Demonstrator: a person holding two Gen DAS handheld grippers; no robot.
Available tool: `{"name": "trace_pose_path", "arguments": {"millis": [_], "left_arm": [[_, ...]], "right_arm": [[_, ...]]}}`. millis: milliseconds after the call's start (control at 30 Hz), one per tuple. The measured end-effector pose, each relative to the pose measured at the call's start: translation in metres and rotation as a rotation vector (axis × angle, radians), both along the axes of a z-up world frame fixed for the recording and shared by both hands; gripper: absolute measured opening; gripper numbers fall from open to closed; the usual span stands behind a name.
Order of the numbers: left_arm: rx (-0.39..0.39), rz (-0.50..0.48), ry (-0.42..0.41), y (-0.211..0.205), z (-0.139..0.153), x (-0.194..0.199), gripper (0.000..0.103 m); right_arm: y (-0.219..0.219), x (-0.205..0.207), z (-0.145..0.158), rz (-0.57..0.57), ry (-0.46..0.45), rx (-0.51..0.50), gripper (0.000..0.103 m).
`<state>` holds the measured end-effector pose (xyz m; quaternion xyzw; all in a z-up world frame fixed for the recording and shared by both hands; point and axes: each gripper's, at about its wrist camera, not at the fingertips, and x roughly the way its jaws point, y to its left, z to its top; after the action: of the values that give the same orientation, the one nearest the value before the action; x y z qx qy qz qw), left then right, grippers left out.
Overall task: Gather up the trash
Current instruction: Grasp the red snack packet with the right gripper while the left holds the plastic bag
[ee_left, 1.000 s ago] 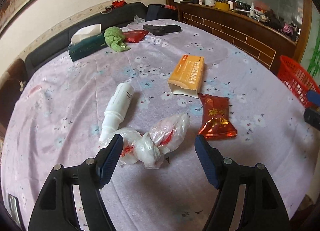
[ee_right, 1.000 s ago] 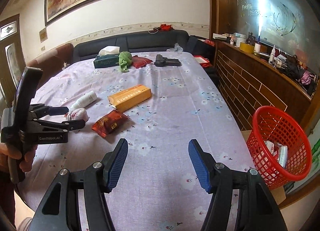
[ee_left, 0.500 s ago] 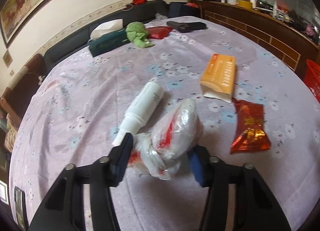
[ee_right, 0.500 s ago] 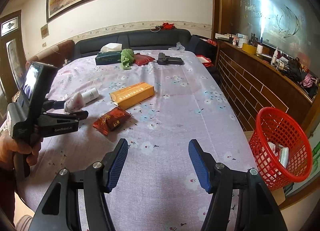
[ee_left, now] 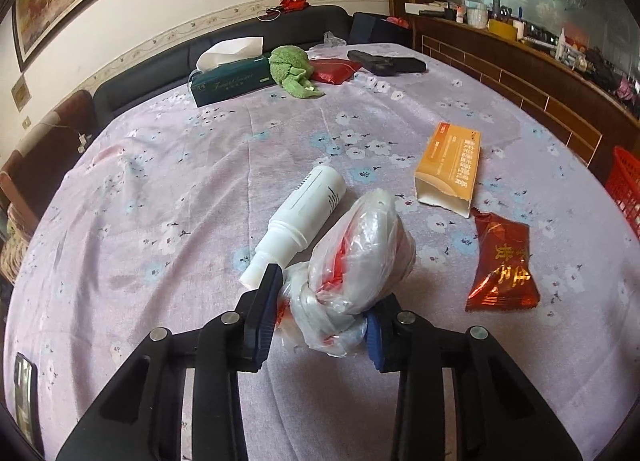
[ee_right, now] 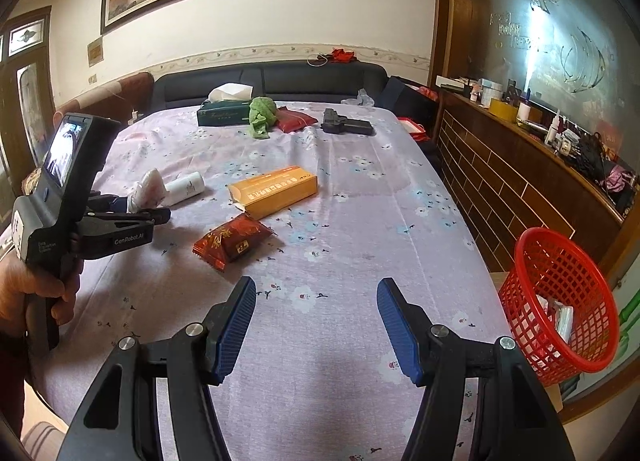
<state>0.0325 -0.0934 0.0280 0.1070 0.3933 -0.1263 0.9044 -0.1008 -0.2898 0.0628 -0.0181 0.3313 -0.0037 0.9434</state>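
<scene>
Left tongs (ee_left: 320, 313) closing on crumpled clear plastic bag with red print (ee_left: 352, 261), pads already pressing its knotted lower end; bag sits toward the near-left part of the counter (ee_left: 160, 189), covered in lilac floral cloth. White plastic bottle (ee_left: 300, 221) lies touching the bag on its left. Orange cardboard box (ee_left: 450, 165) mid-counter, red foil snack wrapper (ee_left: 502, 263) just beside its near end. Right tongs (ee_right: 316, 321) apart, nothing between, above the near counter edge. Red plastic mesh basket (ee_right: 560, 293) off the right edge, holding some wrappers.
</scene>
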Motion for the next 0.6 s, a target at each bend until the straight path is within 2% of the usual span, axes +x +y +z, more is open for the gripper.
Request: {"name": "trace_pose_path", "arguments": {"millis": [133, 300, 400, 600], "left_arm": [[-0.098, -0.006, 0.007, 0.014, 0.011, -0.012, 0.034], [-0.206, 0.006, -0.012, 0.036, 0.026, -0.036, 0.034], [-0.238, 0.014, -0.029, 0.044, 0.031, -0.048, 0.034], [-0.267, 0.011, -0.041, 0.054, 0.033, -0.064, 0.034]], "right_arm": [[-0.003, 0.004, -0.001, 0.003, 0.017, 0.037, 0.068], [-0.017, 0.020, -0.003, 0.030, 0.084, 0.226, 0.068], [-0.016, 0.035, -0.004, 0.053, 0.120, 0.319, 0.068], [0.016, 0.074, -0.014, 0.074, 0.192, 0.374, 0.068]]}}
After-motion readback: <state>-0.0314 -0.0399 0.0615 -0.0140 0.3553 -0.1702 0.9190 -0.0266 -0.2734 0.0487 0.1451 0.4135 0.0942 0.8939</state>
